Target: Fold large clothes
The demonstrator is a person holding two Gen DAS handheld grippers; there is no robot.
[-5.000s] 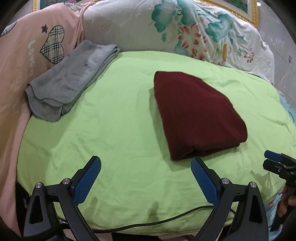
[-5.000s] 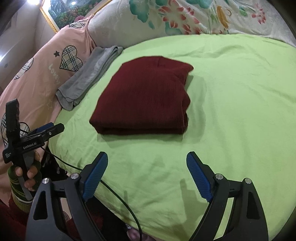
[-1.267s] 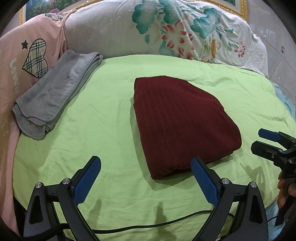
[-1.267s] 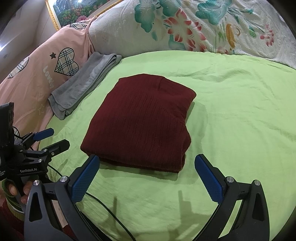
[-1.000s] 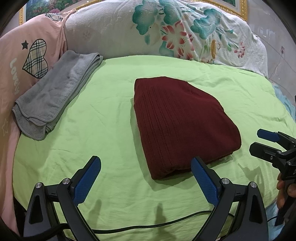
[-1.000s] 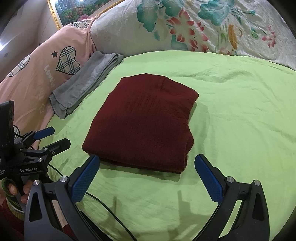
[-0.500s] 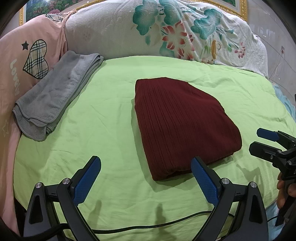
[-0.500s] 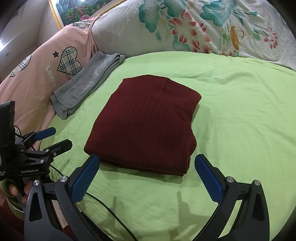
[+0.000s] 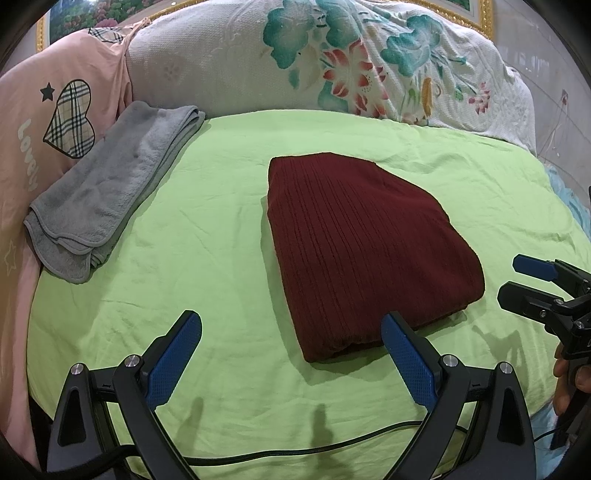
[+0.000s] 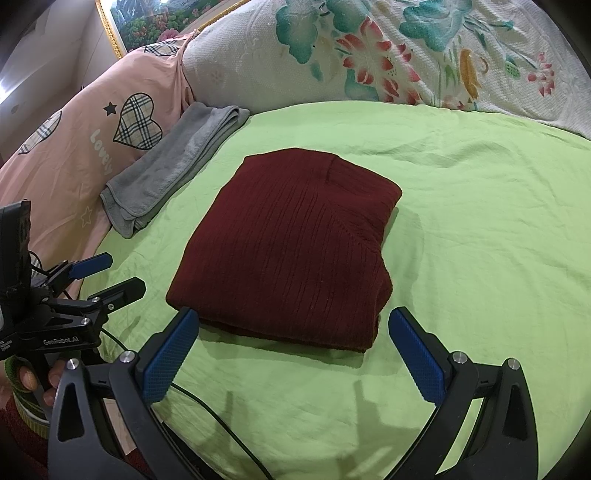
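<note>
Two grippers are in view, each with two blue-padded fingers spread wide apart and holding nothing. The left gripper [image 9: 291,354] hangs over the near edge of the bed [image 9: 221,229]; its right finger [image 9: 406,363] stands at the near corner of the sweater, though whether it touches cannot be told. The right gripper [image 10: 295,354] hangs just before the sweater's near edge, its fingers set to either side of that edge. Each gripper also shows at the margin of the other's view, with part of a hand [image 10: 33,384] on its handle. One black cable [image 9: 295,452] runs across the sheet close below the left gripper.

One dark red ribbed sweater [image 9: 362,251] lies folded into a compact rectangle in the middle of the green sheet, flat and apart from all else. Farther off and to the left, one grey towel [image 9: 107,192] lies folded at the sheet's edge, resting against one pink pillow [image 9: 33,155] printed with plaid hearts. At the head of the bed is one white floral-printed cushion [image 9: 351,62], and behind it a gilt picture frame [image 10: 109,33].
</note>
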